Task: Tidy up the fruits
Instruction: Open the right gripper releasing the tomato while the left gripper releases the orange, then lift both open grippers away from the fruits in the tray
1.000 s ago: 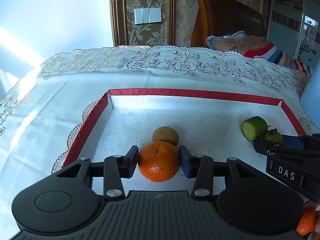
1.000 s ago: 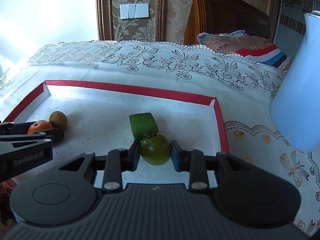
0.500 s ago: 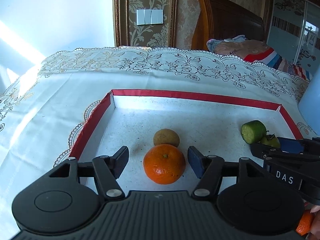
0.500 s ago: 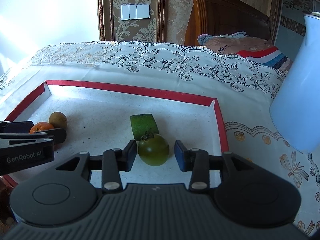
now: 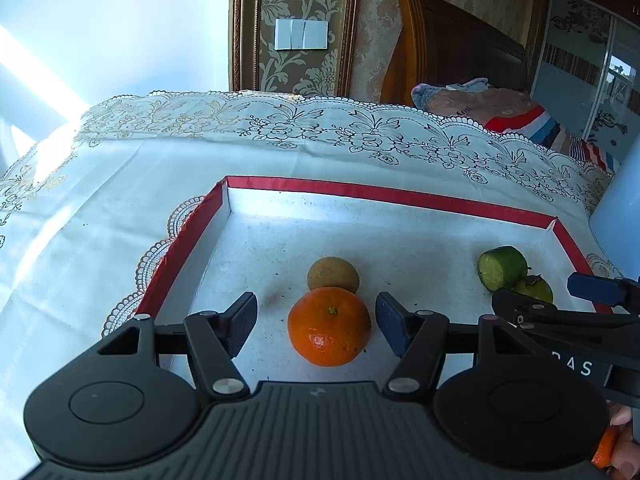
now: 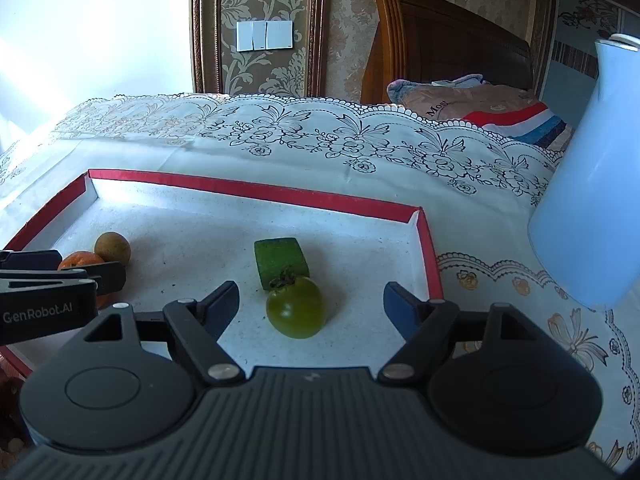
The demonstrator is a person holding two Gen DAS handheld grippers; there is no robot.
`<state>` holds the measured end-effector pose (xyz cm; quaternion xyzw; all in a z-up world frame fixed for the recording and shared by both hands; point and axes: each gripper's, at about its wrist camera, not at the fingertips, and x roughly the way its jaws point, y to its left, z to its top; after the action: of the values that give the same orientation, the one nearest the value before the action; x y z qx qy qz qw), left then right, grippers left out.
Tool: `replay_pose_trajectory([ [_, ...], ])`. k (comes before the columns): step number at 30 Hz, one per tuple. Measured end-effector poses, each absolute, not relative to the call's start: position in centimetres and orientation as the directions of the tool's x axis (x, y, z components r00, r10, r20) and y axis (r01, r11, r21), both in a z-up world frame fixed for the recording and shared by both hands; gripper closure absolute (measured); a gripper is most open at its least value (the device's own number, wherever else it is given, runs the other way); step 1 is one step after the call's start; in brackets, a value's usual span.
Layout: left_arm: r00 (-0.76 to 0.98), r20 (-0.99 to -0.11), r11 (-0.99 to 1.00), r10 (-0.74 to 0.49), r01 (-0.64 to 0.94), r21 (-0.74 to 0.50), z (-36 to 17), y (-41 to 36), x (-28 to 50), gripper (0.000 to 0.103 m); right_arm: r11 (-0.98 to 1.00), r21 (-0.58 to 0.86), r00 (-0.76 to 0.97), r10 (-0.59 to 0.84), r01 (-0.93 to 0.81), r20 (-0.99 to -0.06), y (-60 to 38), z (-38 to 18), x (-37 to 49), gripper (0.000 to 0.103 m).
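Left hand-held gripper (image 5: 316, 322) gapes around orange (image 5: 329, 326); right hand-held gripper (image 6: 311, 306) around green tomato (image 6: 296, 307).

orange (image 5: 329, 326) before kiwi (image 5: 333, 274), in tray (image 5: 384, 196)

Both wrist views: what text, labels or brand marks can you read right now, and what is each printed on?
"GenRobot.AI": white print on the side of the left gripper, seen in the right wrist view.
"DAS": white letters on the side of the right gripper, seen in the left wrist view; the first letter is partly hidden.
"Mos...": dark script on the pillow by the headboard; the rest is cut off.
Nothing else is readable; the fruits and the red-rimmed tray carry no text.
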<state>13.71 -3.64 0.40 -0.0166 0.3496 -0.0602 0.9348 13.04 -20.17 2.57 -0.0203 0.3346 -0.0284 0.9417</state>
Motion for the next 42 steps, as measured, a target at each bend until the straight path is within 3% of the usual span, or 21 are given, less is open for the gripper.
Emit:
replay_pose_trajectory([
  [17, 0.774, -0.621, 0.992, -0.127, 0.108, -0.068, 0.7, -3.2, 12.3, 0.037, 0.996, -0.071, 0.795, -0.085, 0.053, -0.600, -20.2, 2.9, 11.4, 0.011],
  [40, 0.816, -0.565, 0.992, -0.125, 0.098, -0.078, 1.5, -1.8, 9.6, 0.037, 0.997, -0.070, 0.824, -0.060, 0.025, -0.563, -19.5, 3.5, 8.8, 0.005],
  [42, 0.823, -0.557, 0.993, -0.115, 0.100, -0.057, 1.4, -2.0, 9.6, 0.031, 0.998, -0.065, 0.826, -0.050, 0.016, -0.561, -19.5, 3.6, 8.7, 0.002],
])
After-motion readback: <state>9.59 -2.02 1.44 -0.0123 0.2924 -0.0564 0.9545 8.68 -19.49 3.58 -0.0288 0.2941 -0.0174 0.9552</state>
